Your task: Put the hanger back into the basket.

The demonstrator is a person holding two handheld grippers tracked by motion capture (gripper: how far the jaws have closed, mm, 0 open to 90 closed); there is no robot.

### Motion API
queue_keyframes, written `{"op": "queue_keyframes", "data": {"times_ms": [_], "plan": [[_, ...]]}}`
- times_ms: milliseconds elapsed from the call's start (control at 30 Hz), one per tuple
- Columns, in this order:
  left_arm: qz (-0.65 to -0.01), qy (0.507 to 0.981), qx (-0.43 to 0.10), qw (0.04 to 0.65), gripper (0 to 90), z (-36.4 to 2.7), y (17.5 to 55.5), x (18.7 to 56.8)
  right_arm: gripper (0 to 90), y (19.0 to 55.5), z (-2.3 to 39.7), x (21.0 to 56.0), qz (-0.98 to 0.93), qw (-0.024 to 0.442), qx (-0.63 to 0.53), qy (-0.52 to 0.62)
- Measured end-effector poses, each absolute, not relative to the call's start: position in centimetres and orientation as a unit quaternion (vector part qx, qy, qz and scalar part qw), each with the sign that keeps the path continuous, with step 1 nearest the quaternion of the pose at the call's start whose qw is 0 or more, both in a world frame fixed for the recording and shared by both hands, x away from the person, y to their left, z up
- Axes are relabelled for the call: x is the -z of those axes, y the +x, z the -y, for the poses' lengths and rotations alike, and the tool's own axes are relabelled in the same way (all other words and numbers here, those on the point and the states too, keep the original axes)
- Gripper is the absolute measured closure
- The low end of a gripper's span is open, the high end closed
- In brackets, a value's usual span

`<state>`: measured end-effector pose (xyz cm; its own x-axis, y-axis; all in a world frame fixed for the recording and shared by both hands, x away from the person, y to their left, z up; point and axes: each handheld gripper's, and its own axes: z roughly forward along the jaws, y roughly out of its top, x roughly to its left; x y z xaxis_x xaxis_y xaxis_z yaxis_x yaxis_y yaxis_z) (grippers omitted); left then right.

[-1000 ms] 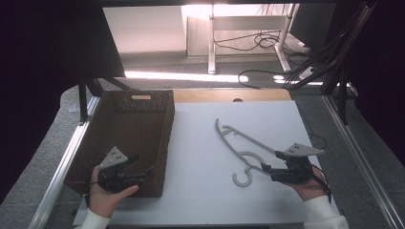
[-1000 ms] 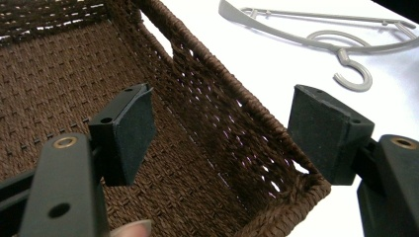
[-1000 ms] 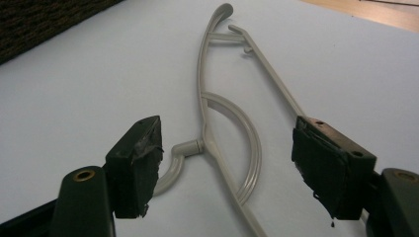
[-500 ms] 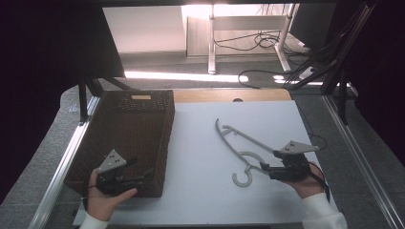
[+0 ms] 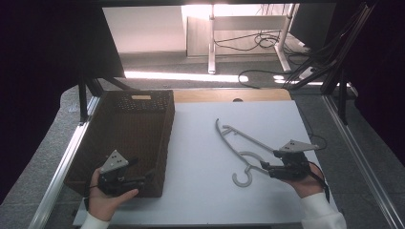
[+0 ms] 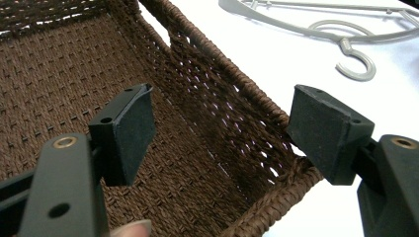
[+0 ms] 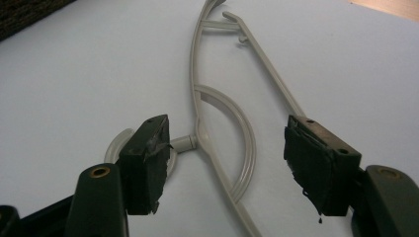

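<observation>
Hanger (image 7: pixel 217 148) between parted right jaws.

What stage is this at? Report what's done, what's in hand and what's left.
Done: nothing visibly; the brown woven basket holds nothing. In hand: the right gripper is open, jaws either side of the grey plastic hanger on the white table; the left gripper is open around the basket's near corner. Left: gripping and lifting the hanger, probably into the basket.
</observation>
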<state>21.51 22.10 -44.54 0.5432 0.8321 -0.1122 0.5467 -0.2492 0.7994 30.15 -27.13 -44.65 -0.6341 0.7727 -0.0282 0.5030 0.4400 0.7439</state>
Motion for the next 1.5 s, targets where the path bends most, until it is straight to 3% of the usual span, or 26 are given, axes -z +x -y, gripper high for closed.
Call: {"op": "queue_keyframes", "data": {"times_ms": [1500], "plan": [[-0.448,0.772,-0.175,0.416,25.2,-22.2,21.5,44.4,42.6,33.7,26.5,45.9,-0.851,0.190,-0.290,0.394]]}}
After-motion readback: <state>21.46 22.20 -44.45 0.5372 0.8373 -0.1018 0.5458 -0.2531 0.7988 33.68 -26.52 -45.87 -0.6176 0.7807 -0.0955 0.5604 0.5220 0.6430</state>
